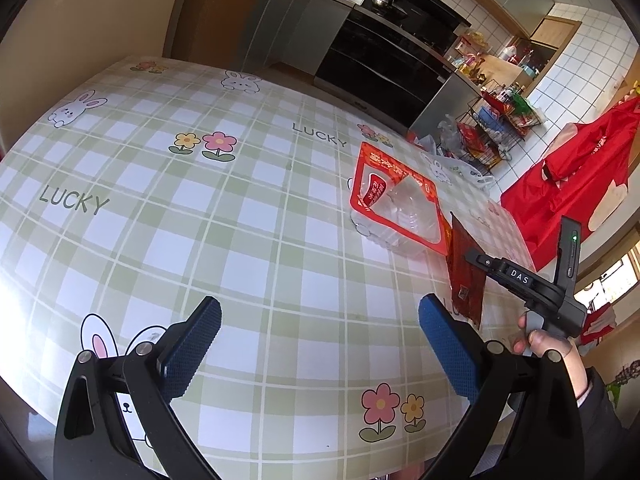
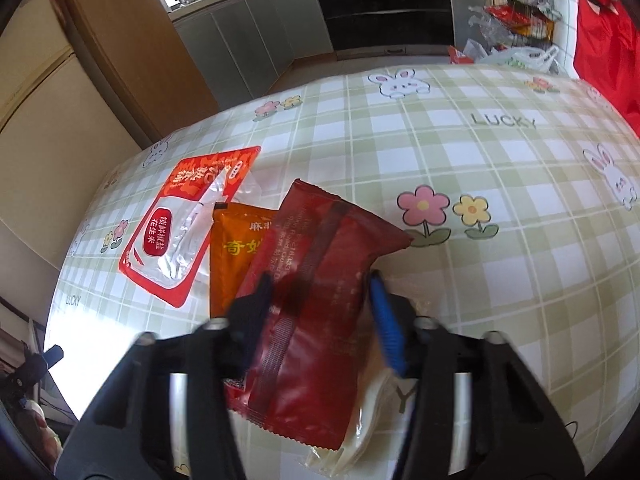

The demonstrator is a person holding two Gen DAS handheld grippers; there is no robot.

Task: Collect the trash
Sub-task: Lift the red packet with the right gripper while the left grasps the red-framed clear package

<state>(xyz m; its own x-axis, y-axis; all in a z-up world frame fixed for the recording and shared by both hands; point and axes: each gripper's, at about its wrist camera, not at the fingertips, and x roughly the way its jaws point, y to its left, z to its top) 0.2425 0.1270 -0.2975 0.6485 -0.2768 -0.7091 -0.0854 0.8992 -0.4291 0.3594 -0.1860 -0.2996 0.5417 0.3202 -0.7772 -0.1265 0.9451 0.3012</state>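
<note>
Blue-padded right gripper [image 2: 320, 296] jaws bracket a dark red foil wrapper [image 2: 316, 280] at lower centre, seemingly pinching it, though blur hides contact. Left gripper [image 1: 320, 344] gapes wide and empty over the green checked tablecloth [image 1: 240, 240].

The wrapper [image 2: 316, 288] is lying on the table [image 2: 500, 280], overlapping the sachet [image 2: 234, 252], with the pouch [image 2: 180, 232] lying left of both.

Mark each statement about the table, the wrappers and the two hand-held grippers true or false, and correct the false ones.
1. The right hand-held gripper straddles the dark red wrapper. True.
2. The left hand-held gripper holds a wrapper. False: it is open with nothing between its pads.
3. An orange packet lies partly under the dark red wrapper. True.
4. The tablecloth is plain white. False: green checks with rabbits and flowers.
</note>
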